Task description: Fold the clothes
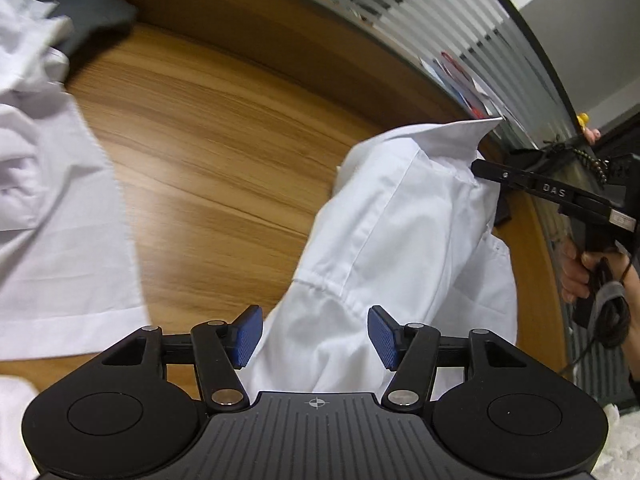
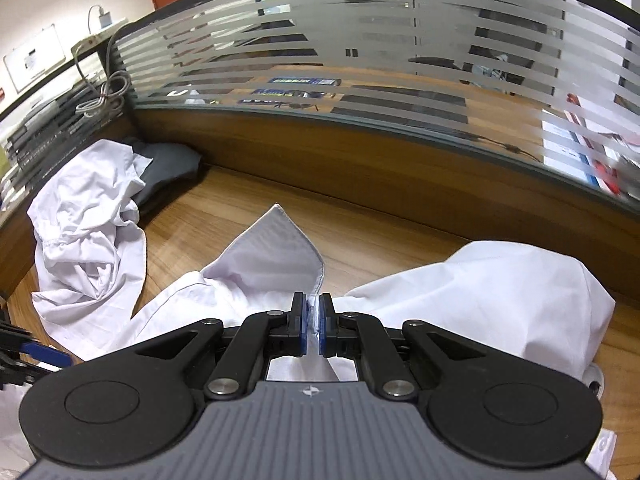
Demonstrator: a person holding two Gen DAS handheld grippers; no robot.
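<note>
A white shirt (image 1: 400, 220) lies partly lifted on the wooden desk (image 1: 208, 152). In the left wrist view my left gripper (image 1: 316, 336) is open; its blue pads (image 1: 249, 336) stand apart on either side of the shirt's near fold without pressing on it. My right gripper (image 2: 314, 320) is shut on the shirt's edge just below the pointed collar (image 2: 280, 244), which sticks up past the fingertips. The same gripper shows from the side in the left wrist view as the right gripper (image 1: 480, 170), pinching cloth under the raised collar, with a hand (image 1: 580, 268) on its handle.
A second crumpled white garment (image 2: 88, 232) and a dark grey garment (image 2: 168, 164) lie at the desk's far left. A striped glass partition (image 2: 360, 60) on a wooden wall closes the back. A coiled cable (image 2: 104, 96) hangs at the left corner. Bare wood (image 2: 400, 232) lies beyond the collar.
</note>
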